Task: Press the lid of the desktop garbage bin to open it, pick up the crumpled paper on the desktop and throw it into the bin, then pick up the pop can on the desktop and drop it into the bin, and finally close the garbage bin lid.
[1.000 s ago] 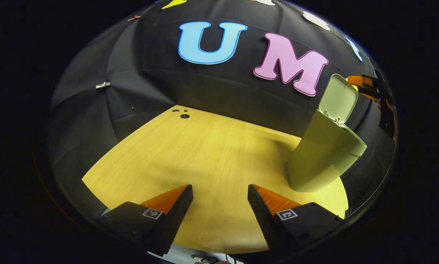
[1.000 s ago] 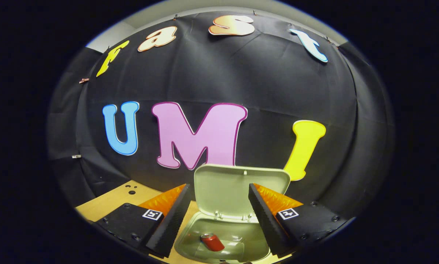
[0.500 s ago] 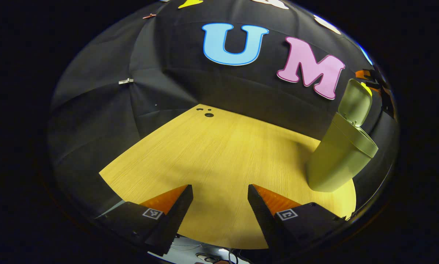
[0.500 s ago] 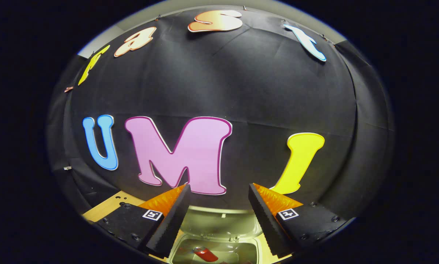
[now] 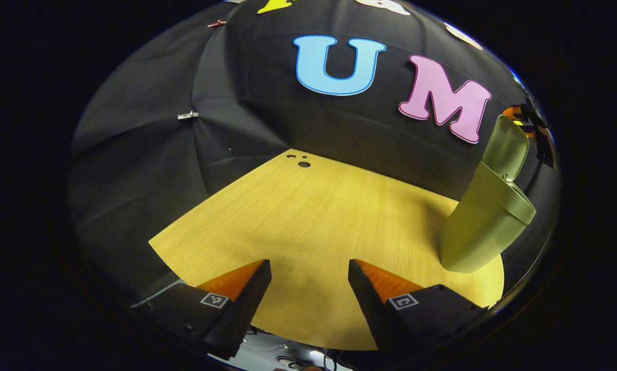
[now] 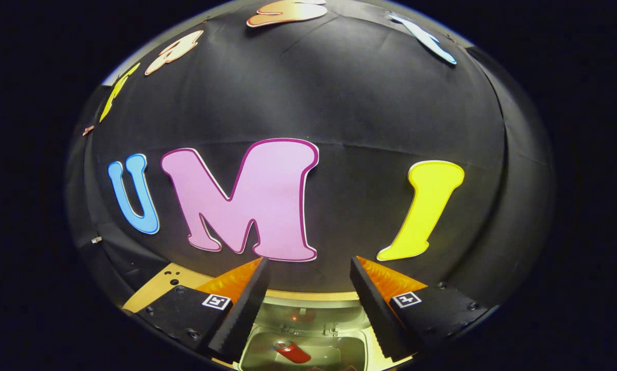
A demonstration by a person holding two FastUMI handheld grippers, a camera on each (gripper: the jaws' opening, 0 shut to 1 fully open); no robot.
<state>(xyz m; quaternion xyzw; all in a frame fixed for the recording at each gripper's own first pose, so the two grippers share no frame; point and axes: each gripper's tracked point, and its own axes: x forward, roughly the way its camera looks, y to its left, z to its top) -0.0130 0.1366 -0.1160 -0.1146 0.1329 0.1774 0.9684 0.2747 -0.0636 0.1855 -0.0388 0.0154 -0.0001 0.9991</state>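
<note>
Pale green plastic bin (image 5: 486,221) sits at the right edge of the left gripper view, on the wooden desktop (image 5: 313,226), lid (image 5: 505,147) swung up and standing open against the booth wall. My left gripper (image 5: 309,288) hangs over bare desktop at the bottom centre of that frame, fingers spread wide with nothing between them, well apart from the bin. At the far right edge, just beyond the raised lid, I see a bit of the other gripper (image 5: 519,114); too small to tell more.

In the right gripper view I am above the bin (image 6: 308,350), looking down into its mouth at the bottom centre. The red pop can (image 6: 293,353) lies on its side inside the bin. The lid (image 6: 308,314) shows just above the opening, low between my fingers. My right gripper (image 6: 308,299) is also spread wide, gripping nothing, fingers either side of the opening. A strip of desktop (image 6: 159,286) shows at lower left. Crumpled paper: cannot tell where it lies.
</note>
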